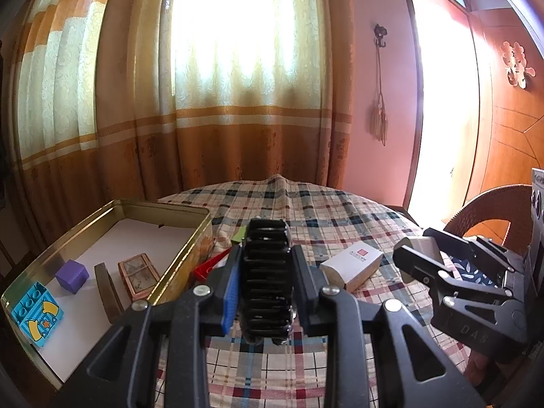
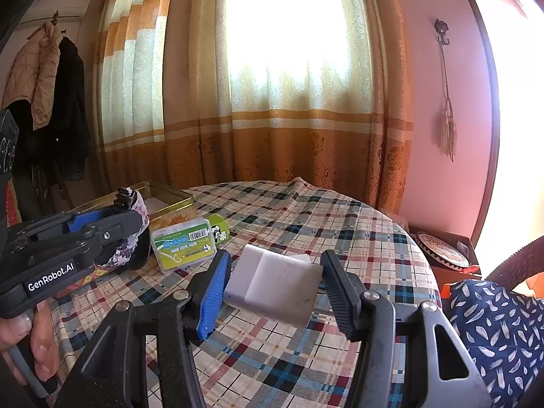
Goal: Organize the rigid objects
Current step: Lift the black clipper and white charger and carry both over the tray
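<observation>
Between the pads of the left hand-held gripper (image 1: 267, 284) sits a black ribbed clip (image 1: 267, 272), squeezed tight and held up over the checked worktop (image 1: 326, 210); just left of it stands a gold tin (image 1: 190, 258) with a purple cube (image 1: 72, 274), a blue brick (image 1: 35, 314) and a small card box (image 1: 138, 274) inside; just right of it lies a white box (image 1: 352, 264); the right hand-held gripper (image 2: 273, 287) is about half open, closed on a white block (image 2: 277, 289); just ahead and left of that lies a green case (image 2: 183, 244).
</observation>
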Available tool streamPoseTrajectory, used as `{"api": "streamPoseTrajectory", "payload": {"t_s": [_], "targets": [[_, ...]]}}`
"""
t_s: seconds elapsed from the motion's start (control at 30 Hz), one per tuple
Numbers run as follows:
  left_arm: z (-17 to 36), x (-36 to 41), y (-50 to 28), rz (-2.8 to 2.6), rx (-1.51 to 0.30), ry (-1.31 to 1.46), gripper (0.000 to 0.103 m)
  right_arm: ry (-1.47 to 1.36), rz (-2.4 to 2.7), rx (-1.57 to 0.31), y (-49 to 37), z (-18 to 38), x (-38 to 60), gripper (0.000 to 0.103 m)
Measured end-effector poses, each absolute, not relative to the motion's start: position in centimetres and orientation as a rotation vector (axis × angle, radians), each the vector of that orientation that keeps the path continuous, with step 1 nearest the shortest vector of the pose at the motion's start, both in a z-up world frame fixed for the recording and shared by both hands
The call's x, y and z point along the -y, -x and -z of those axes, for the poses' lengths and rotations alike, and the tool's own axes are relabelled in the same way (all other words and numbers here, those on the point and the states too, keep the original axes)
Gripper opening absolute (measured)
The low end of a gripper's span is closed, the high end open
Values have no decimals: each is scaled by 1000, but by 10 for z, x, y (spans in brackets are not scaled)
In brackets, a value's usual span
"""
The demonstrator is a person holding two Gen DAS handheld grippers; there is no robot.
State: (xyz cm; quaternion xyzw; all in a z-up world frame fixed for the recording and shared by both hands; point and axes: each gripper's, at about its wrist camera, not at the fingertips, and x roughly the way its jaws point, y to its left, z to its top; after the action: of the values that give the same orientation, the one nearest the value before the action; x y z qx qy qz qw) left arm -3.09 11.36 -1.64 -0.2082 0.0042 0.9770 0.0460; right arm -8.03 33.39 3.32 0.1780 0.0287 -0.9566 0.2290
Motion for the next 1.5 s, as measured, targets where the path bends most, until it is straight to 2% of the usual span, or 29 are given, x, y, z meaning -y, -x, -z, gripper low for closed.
{"api": "streamPoseTrajectory", "payload": {"t_s": [1.5], "targets": [[14, -71, 16, -3044, 65, 606, 27, -373, 2560, -219, 50, -43, -300, 57]]}}
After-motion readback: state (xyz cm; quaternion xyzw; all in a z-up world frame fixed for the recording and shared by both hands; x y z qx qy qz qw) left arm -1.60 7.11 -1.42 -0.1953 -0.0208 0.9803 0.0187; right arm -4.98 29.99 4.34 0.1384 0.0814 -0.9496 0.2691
